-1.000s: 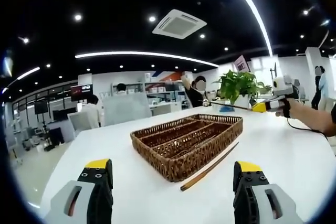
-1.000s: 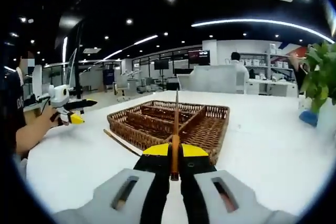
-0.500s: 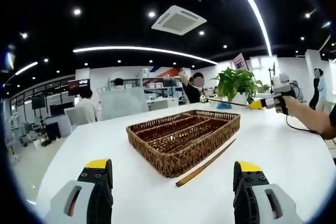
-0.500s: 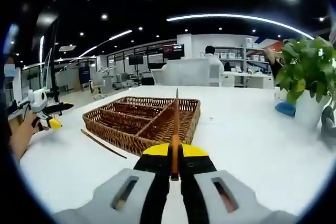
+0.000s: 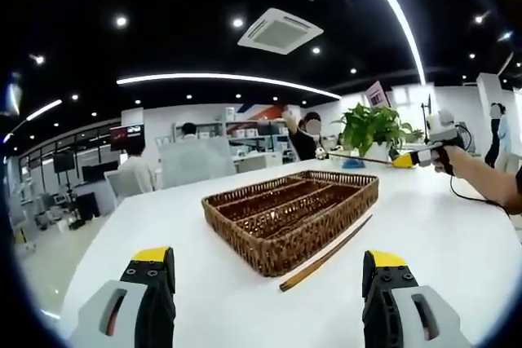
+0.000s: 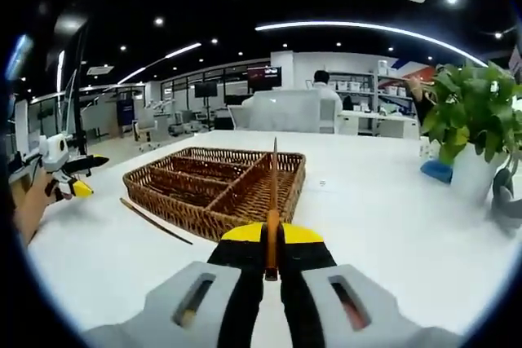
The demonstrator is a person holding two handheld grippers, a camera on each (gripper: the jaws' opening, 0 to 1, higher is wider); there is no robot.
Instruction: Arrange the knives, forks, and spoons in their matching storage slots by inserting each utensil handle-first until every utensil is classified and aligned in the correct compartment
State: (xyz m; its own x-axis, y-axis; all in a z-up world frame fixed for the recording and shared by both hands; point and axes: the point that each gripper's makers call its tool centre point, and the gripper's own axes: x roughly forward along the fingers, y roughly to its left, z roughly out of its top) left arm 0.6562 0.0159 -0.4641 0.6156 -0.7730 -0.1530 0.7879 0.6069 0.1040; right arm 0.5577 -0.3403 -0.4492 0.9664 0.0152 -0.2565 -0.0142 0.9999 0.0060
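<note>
While clamped, right hand-held gripper [image 6: 273,244] (jaws closed) holds utensil [image 6: 273,201].

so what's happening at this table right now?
A person is sorting utensils into a brown wicker tray with long compartments on a white table. The right gripper is shut on a thin utensil with a wooden handle, held above the table and pointing toward the tray. The left gripper is open and holds nothing. A long wooden stick-like utensil lies on the table beside the tray. A potted green plant stands further off.
</note>
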